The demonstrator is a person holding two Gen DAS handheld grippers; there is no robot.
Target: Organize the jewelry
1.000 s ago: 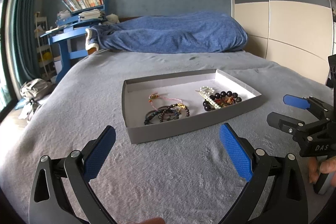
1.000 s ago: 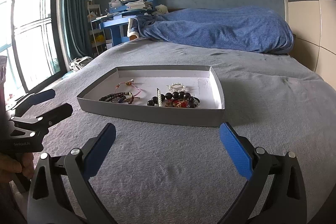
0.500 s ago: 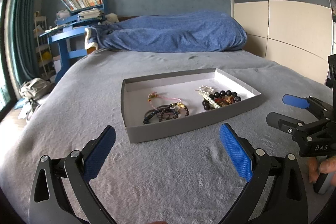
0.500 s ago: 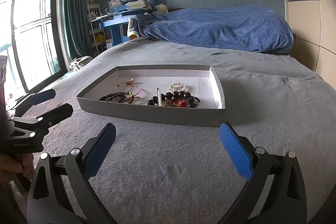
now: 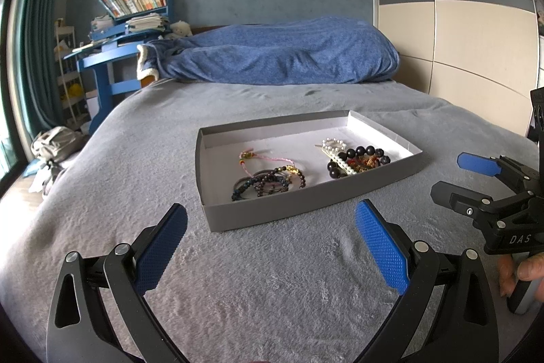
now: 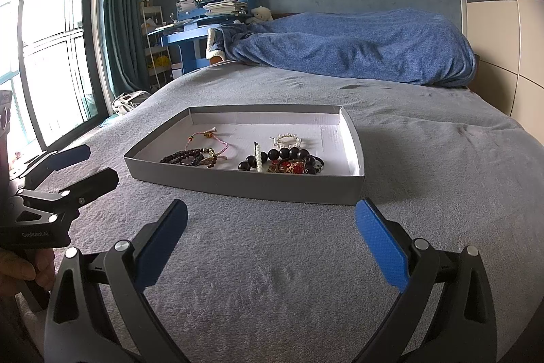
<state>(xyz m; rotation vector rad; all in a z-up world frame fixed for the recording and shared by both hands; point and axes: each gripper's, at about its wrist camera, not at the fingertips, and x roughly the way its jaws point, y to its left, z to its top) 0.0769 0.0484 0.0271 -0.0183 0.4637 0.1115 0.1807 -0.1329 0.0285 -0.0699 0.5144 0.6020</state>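
Observation:
A shallow grey tray (image 5: 306, 203) (image 6: 244, 184) with a white floor lies on the grey bed. It holds several pieces of jewelry: dark beaded bracelets (image 5: 268, 181) (image 6: 190, 156), a pink cord bracelet (image 5: 261, 160) (image 6: 207, 140), a pearl hair clip (image 5: 340, 157) (image 6: 259, 159), a small pearl bracelet (image 6: 287, 141) and large black beads (image 5: 360, 155) (image 6: 289, 155). My left gripper (image 5: 270, 247) is open and empty, short of the tray's near left corner. My right gripper (image 6: 272, 244) is open and empty, short of the tray's near side. Each gripper shows in the other view, the right (image 5: 476, 179) and the left (image 6: 78, 169).
The grey blanket (image 5: 272, 278) covers the bed. A rumpled blue duvet (image 5: 282, 56) lies at the far end. A blue desk with books (image 5: 129, 22) and a window with curtains (image 6: 51, 39) stand left. A wardrobe (image 5: 459, 39) stands right.

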